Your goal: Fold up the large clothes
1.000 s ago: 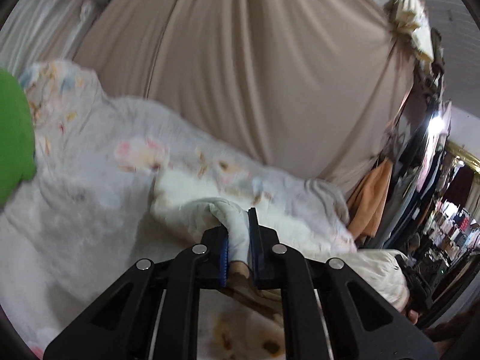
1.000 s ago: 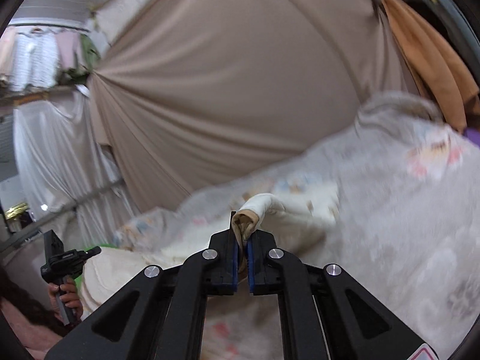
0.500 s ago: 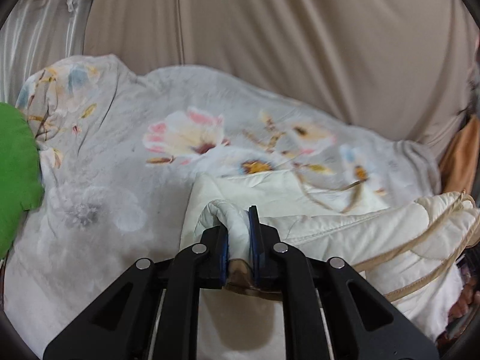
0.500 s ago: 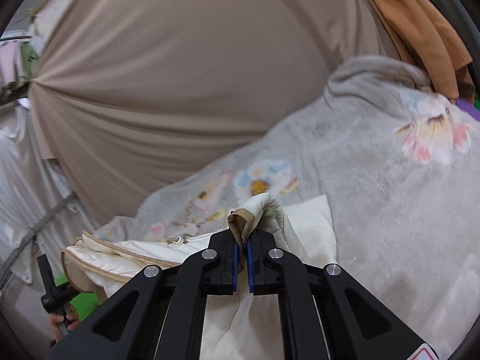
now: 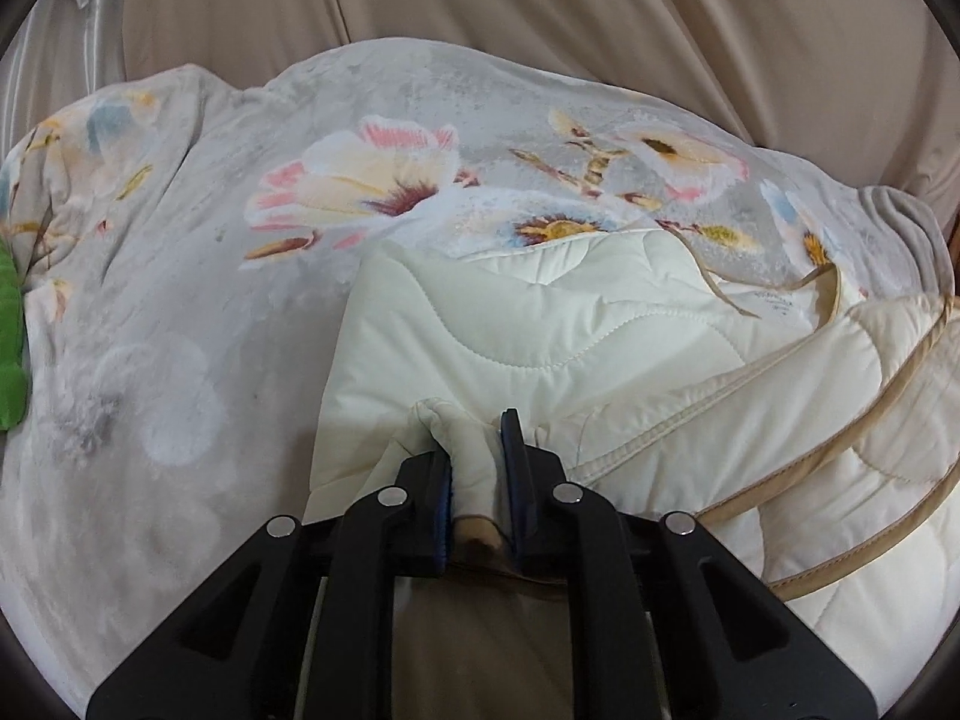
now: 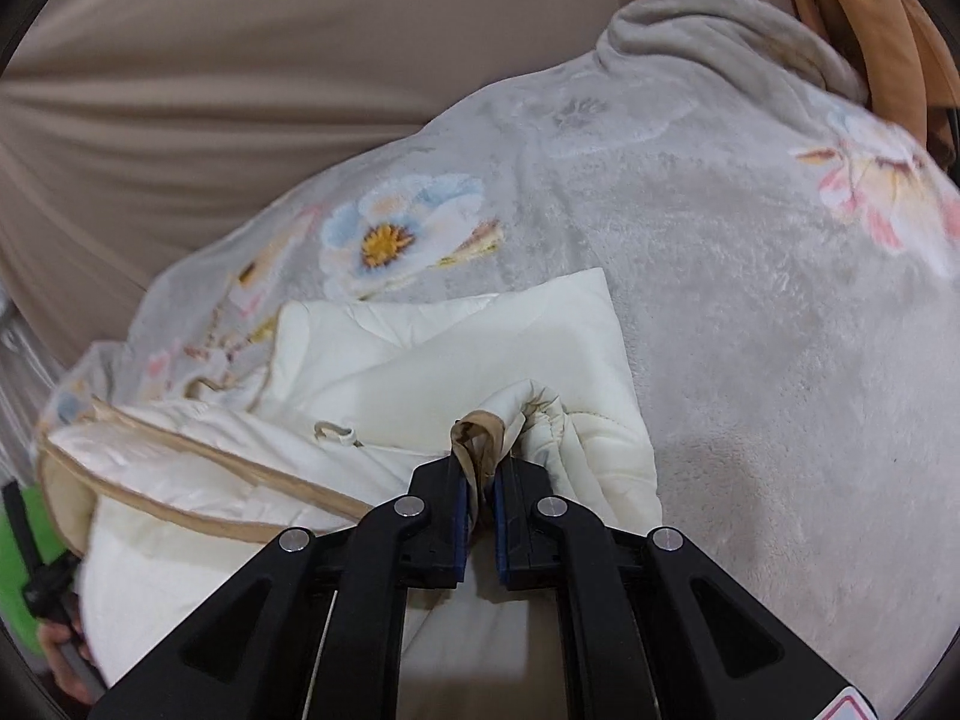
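Note:
A cream quilted coat (image 5: 540, 324) with tan trim lies across a grey floral blanket (image 5: 180, 312). My left gripper (image 5: 477, 450) is shut on a bunched cream fold at the coat's near left edge. In the right wrist view the same coat (image 6: 456, 354) is spread folded over itself, its tan-edged layers trailing to the left. My right gripper (image 6: 480, 468) is shut on a tan trim loop and cream fabric at the near right edge. Both grippers point down at the blanket, low over the coat.
A beige curtain (image 5: 540, 12) hangs behind the blanket. A green object (image 5: 9, 348) shows at the left edge. An orange cloth (image 6: 900, 12) hangs at the upper right. A hand on a black handle (image 6: 54, 630) shows at the lower left. Bare blanket (image 6: 780, 360) lies right of the coat.
Both grippers have come down and tipped toward the blanket, still holding the coat. The coat, lifted before, now lies laid out on the blanket.

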Demonstrator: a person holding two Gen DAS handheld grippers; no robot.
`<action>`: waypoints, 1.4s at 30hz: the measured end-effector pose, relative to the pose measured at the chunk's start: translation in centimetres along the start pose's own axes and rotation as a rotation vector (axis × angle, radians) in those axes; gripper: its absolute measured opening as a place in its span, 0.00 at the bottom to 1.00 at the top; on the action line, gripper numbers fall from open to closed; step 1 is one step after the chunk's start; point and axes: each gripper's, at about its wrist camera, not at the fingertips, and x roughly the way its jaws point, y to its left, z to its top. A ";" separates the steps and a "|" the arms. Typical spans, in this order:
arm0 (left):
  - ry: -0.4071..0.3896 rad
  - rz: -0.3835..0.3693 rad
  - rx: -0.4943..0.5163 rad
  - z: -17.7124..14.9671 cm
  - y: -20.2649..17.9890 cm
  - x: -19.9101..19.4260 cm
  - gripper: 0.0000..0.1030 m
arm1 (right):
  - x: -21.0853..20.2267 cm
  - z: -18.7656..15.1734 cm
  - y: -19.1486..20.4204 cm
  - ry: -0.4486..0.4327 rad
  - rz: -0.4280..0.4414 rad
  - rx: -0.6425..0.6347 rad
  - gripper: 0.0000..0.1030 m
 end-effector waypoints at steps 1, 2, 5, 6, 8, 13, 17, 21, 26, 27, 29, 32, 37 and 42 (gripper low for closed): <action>-0.015 0.006 0.007 -0.2 -0.1 0.0 0.13 | 0.0 -0.3 0.5 -0.024 -0.022 -0.027 0.05; -0.027 0.009 0.010 -0.3 -0.2 0.0 0.13 | -0.1 -0.7 0.8 -0.049 -0.041 -0.052 0.05; -0.050 -0.028 -0.029 -0.3 0.6 -0.7 0.14 | -1.0 -0.9 0.5 -0.090 -0.026 -0.040 0.06; -0.056 -0.048 -0.055 -0.2 1.2 -1.6 0.16 | -1.4 -0.8 0.2 -0.098 -0.005 -0.014 0.06; -0.088 -0.073 -0.090 0.0 2.1 -3.7 0.18 | -3.2 -0.7 -0.8 -0.133 0.058 0.059 0.11; -0.245 -0.119 -0.048 0.1 1.8 -11.3 0.52 | -10.2 -1.1 -0.1 -0.364 0.135 0.061 0.33; -0.343 -0.128 0.084 0.9 -1.9 -14.9 0.61 | -12.2 -1.2 4.6 -0.376 0.252 -0.064 0.34; -0.285 -0.202 0.197 1.6 -7.5 -13.0 0.62 | -9.0 -2.3 11.2 -0.215 0.328 -0.237 0.34; -0.115 -0.183 0.250 0.8 -11.4 -5.7 0.62 | -3.7 -5.1 14.0 -0.029 0.262 -0.383 0.26; -0.077 -0.152 0.249 0.4 -11.4 -3.9 0.63 | -3.1 -5.3 13.6 -0.017 0.238 -0.392 0.23; -0.066 -0.132 0.237 -0.2 -10.5 -2.5 0.64 | -2.6 -5.1 12.3 -0.015 0.193 -0.385 0.19; -0.050 -0.130 0.201 -0.1 -8.5 -1.9 0.67 | -2.2 -3.7 8.9 -0.010 0.085 -0.306 0.18; -0.047 -0.109 0.154 -0.5 -5.7 -1.4 0.70 | -1.9 -2.0 1.8 0.007 -0.070 -0.120 0.00; -0.064 -0.023 0.057 -0.5 -1.5 -2.2 0.69 | -2.3 -1.7 -1.0 0.026 -0.038 -0.013 0.00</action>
